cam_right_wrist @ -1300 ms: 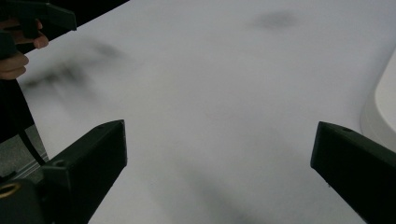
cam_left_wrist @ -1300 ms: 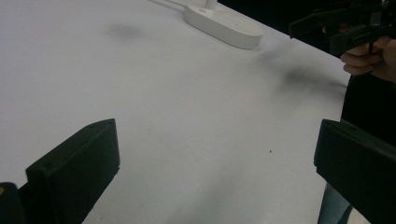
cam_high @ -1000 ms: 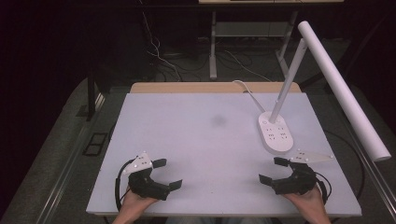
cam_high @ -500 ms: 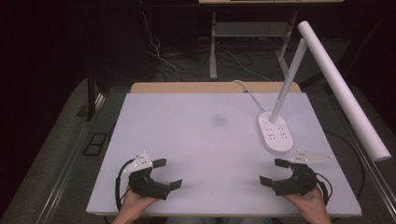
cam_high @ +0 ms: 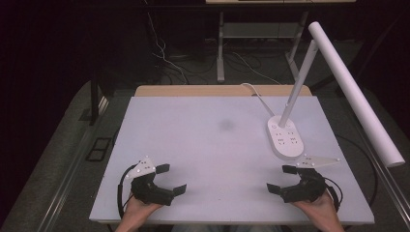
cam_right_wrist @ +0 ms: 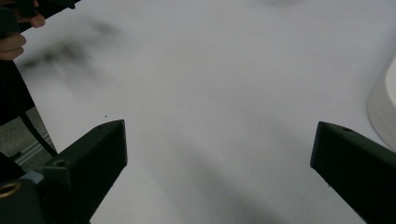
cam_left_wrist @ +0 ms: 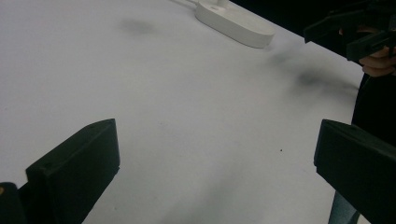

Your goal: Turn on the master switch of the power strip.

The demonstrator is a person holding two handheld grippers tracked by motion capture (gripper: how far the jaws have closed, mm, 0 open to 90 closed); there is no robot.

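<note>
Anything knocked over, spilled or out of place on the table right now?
Nothing stands out. The lamp stands upright at the table's far right; a faint grey smudge marks the middle.

One white table (cam_high: 217,145), one white desk lamp (cam_high: 286,140), two black grippers: left gripper (cam_high: 171,180), right gripper (cam_high: 283,179).
</note>
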